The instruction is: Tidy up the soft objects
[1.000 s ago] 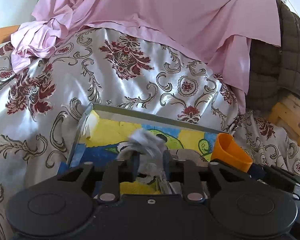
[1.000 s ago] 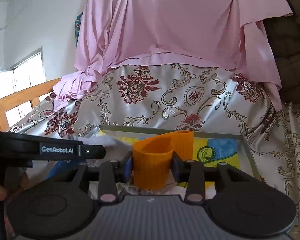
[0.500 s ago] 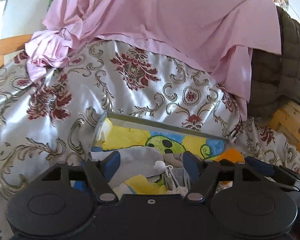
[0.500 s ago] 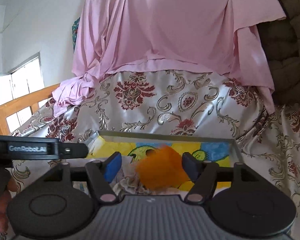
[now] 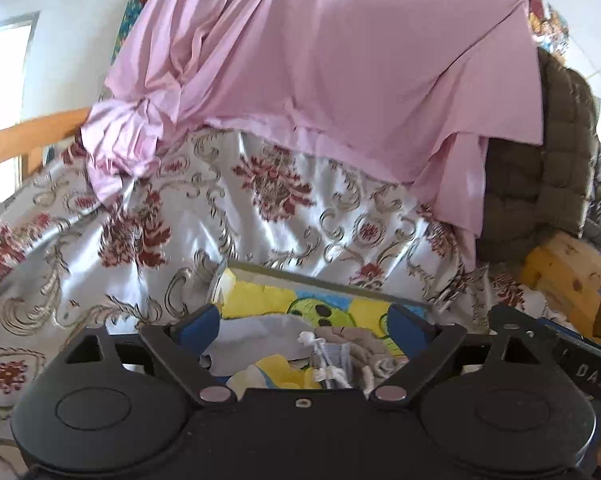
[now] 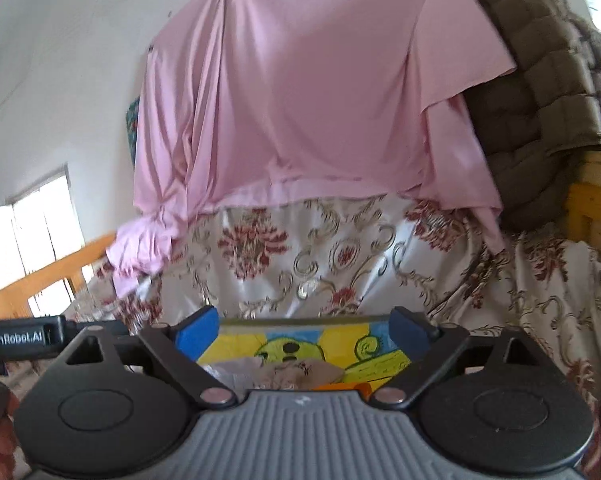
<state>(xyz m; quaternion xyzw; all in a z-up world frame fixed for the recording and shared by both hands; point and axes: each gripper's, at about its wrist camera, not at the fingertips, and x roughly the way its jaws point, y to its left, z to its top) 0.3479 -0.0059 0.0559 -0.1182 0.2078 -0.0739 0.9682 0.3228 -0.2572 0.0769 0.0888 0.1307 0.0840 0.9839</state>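
A shallow box point(image 5: 300, 274) with a yellow, blue and green cartoon lining sits on the floral bedspread; its far rim also shows in the right wrist view point(image 6: 300, 322). Inside lie a grey cloth point(image 5: 256, 334), a beige cloth with white cords point(image 5: 352, 346) and a yellow piece point(image 5: 276, 372). My left gripper point(image 5: 302, 328) is open and empty above the box. My right gripper point(image 6: 302, 330) is open and empty above it too. An orange soft band point(image 6: 346, 388) lies in the box just under the right gripper, beside the beige cloth point(image 6: 300, 372).
A floral satin bedspread point(image 5: 172, 240) covers the bed around the box. A pink sheet point(image 5: 320, 80) hangs behind it. A brown quilted cover point(image 5: 556, 168) and wooden frame point(image 5: 564, 280) are at right. A wooden rail point(image 5: 28, 136) and window are at left.
Both grippers opened. The left one let go of the grey cloth and the right one let go of the orange band; both items dropped into the box. Both grippers have risen and tilted up.
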